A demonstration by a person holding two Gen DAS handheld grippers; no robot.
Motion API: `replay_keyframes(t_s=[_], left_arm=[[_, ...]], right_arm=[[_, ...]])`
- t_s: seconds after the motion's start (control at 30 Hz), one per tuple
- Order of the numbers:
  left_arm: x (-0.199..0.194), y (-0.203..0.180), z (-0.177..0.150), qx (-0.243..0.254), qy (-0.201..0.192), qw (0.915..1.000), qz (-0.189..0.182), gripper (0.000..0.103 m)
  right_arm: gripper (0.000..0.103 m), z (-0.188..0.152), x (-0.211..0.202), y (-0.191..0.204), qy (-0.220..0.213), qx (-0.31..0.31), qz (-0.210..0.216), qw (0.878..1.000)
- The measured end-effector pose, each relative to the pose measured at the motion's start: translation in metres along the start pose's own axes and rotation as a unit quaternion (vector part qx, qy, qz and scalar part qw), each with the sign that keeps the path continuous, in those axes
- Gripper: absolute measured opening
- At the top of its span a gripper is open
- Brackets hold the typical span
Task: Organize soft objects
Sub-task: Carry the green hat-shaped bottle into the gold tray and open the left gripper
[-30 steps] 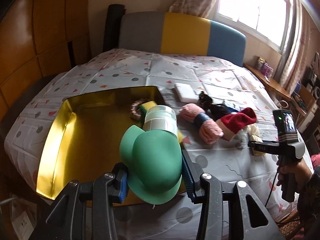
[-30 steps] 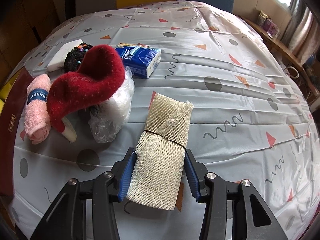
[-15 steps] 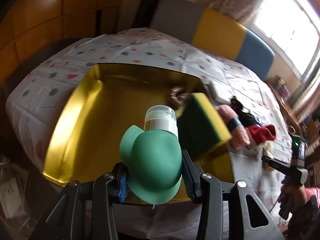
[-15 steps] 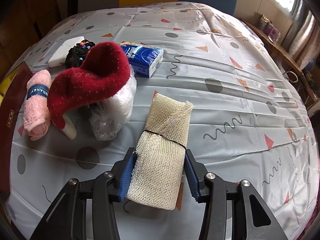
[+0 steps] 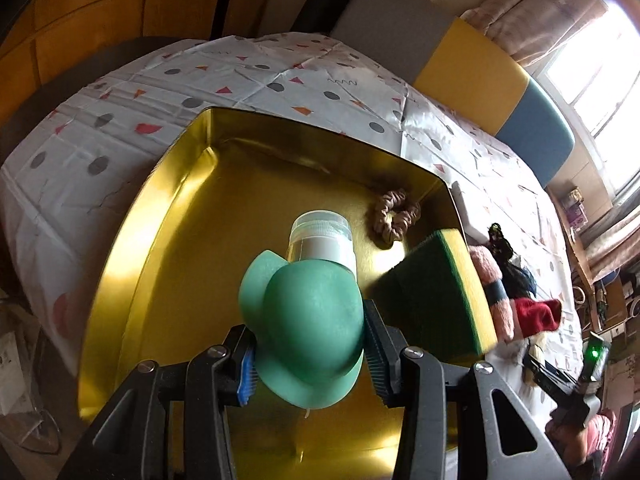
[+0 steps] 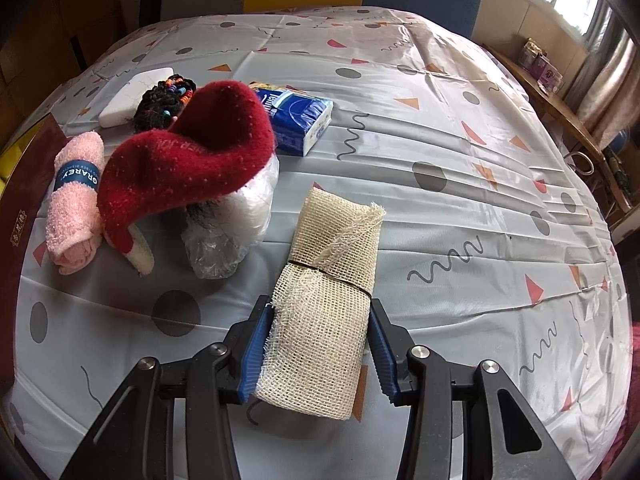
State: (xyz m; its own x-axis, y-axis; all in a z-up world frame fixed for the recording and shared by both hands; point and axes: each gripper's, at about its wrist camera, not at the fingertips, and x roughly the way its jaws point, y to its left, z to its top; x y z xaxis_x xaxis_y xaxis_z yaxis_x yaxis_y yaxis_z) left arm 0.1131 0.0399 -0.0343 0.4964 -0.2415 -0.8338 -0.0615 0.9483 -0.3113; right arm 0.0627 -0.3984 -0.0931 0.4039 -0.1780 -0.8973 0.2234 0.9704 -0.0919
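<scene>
Left wrist view: left hand-held gripper (image 5: 308, 354) is clamped on a green soft bottle (image 5: 308, 320) above the gold tray (image 5: 132, 264); release comes next. Right hand-held gripper (image 6: 318, 354) is clamped on the mesh roll (image 6: 328, 304), near bench edge.

My tray (image 5: 168, 248) gleams like glossy gold metal. The green brush head (image 5: 312, 320) looks matt and smooth. My mesh roll (image 6: 332, 292) is coarse, open-weave cloth.

The gold tray (image 5: 168, 264) floor lies bare across the left of the frame; a scrunchie (image 5: 394, 216) and sponge (image 5: 436, 296) crowd its right side. On the bench (image 6: 480, 184), the right half is open, while a red sock (image 6: 192, 160), pink towel roll (image 6: 76, 204) and tissue pack (image 6: 300, 120) block the left.
</scene>
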Motion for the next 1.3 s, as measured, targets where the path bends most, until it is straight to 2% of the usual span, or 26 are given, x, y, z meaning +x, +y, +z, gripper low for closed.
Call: replay_keyframes(t_s=[0.2, 0.4, 0.5, 0.6, 0.8, 0.97, 1.3], left_arm=[[0.039, -0.020, 0.029, 0.012, 0.024, 0.9996, -0.002, 0.044], [0.067, -0.039, 0.050, 0.032, 0.030, 0.9990, 0.007, 0.046], [0.078, -0.046, 0.059, 0.042, 0.027, 0.9986, 0.014, 0.055], [0.082, -0.048, 0.062, 0.050, 0.026, 0.9983, 0.017, 0.055], [0.052, -0.040, 0.047, 0.060, -0.007, 0.9973, 0.042, 0.056], [0.018, -0.032, 0.018, 0.065, -0.033, 0.9951, 0.066, 0.056], [-0.036, -0.031, -0.032, 0.088, -0.082, 0.9894, 0.081, 0.056]], right_arm=[[0.047, 0.001, 0.000, 0.000, 0.001, -0.001, 0.001, 1.000], [0.047, 0.001, 0.000, 0.000, 0.001, -0.002, 0.002, 1.000], [0.047, 0.001, 0.001, 0.000, 0.001, -0.001, 0.002, 1.000], [0.047, 0.001, 0.001, 0.000, 0.001, -0.001, 0.001, 1.000], [0.047, 0.002, 0.001, 0.001, 0.000, -0.004, 0.000, 1.000], [0.047, 0.002, 0.001, 0.001, -0.002, -0.006, -0.002, 1.000], [0.046, -0.001, -0.002, 0.001, -0.006, -0.013, -0.008, 1.000]])
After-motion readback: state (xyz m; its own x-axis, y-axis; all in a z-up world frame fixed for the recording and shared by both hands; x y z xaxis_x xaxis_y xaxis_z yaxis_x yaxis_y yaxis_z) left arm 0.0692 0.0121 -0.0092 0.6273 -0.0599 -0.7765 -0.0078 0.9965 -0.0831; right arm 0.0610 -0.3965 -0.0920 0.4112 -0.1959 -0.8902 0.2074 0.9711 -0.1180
